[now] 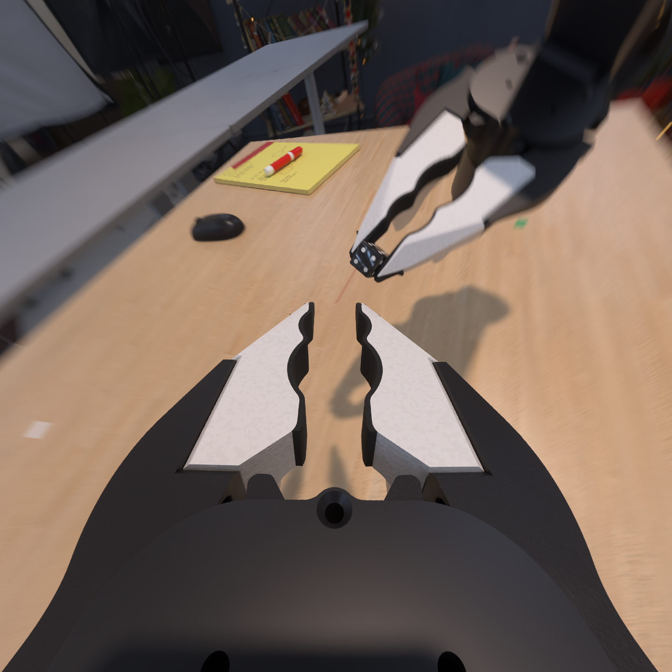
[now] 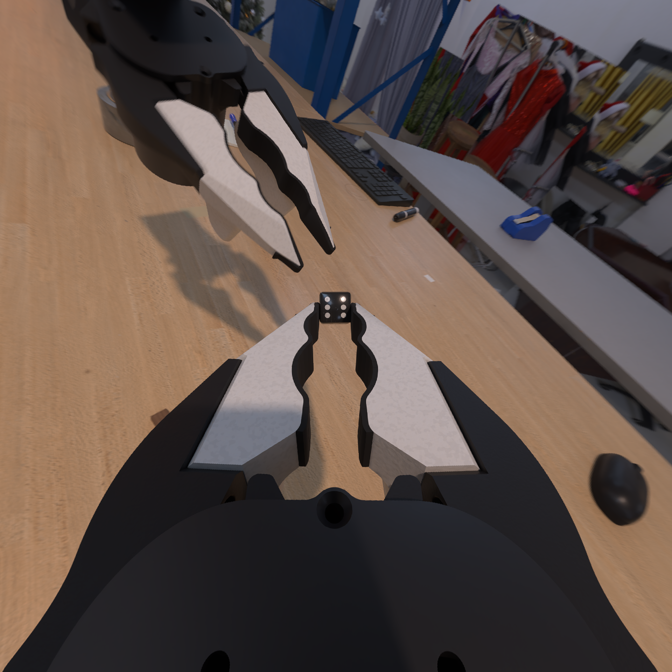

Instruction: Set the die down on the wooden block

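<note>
Two grippers hang over the pale wooden worktop (image 2: 72, 254), tips aimed toward each other. Taking the die as landmark: the right gripper (image 2: 334, 309) pinches the black die (image 2: 335, 307) at the very tips of its fingers (image 2: 276, 349), above the worktop and clear of it. Beyond the die, near but apart, the left gripper (image 1: 334, 309) points back at it, tilted down, its fingers (image 1: 269, 382) slightly spread with nothing between them. Farther off lie a yellow pad (image 1: 291, 169) with a red marker (image 1: 283, 160) on it, a black mouse (image 1: 217, 227) and a keyboard (image 2: 356, 163). No wooden block can be identified in either view, so which way the die must travel I cannot tell; a cube has no long axis to mind
</note>
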Controlling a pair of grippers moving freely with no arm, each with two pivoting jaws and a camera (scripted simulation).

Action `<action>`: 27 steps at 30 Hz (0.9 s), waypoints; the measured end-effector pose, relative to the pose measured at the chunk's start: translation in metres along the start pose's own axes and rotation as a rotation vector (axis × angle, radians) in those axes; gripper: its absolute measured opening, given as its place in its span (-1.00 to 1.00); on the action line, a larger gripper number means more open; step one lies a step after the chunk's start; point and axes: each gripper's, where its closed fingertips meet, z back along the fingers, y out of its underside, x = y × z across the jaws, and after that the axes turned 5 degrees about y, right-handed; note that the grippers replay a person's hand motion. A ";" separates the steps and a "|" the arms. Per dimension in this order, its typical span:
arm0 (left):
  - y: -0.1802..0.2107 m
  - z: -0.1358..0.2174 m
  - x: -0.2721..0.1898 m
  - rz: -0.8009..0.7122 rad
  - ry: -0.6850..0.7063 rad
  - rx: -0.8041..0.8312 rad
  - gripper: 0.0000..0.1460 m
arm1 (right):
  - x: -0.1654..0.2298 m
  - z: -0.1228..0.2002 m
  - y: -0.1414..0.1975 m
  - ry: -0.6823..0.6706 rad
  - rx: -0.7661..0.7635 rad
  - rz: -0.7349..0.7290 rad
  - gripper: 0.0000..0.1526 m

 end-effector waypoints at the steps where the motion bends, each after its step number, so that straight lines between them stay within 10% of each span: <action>1: 0.000 0.001 -0.001 -0.114 -0.039 0.034 -0.68 | 0.001 0.000 0.000 -0.022 -0.003 -0.023 -0.79; 13: 0.007 0.013 -0.008 -0.761 -0.133 0.272 -0.69 | 0.026 -0.013 -0.013 -0.306 -0.002 -0.201 -0.79; 27: 0.007 0.050 0.012 -0.737 -0.167 0.294 -0.91 | 0.029 -0.039 -0.044 -0.382 -0.026 -0.172 -0.79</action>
